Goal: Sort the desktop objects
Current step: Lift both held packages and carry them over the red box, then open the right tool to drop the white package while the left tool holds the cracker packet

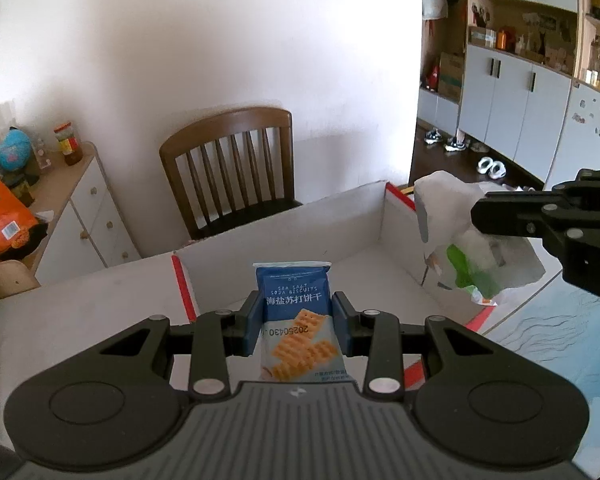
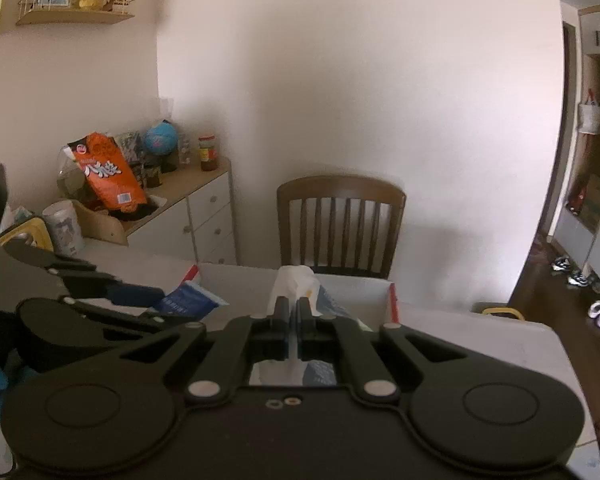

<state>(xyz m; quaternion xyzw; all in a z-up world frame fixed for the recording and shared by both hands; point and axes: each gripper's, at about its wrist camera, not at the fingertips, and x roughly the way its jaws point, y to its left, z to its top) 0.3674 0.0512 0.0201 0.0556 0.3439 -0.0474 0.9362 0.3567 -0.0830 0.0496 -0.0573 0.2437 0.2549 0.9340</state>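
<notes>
Biscuit packet (image 1: 296, 312) clamped — left gripper (image 1: 298, 322), over box (image 1: 284, 228)

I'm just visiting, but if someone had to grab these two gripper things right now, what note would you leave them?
Left gripper: shut on the blue biscuit packet, held above the white box.
Right gripper: shut on a white plastic bag, held over the box's right wall.
Done: both items picked up and brought to the box.
Left: lower each into the box and let go. The box looks bare inside where it shows.
</notes>
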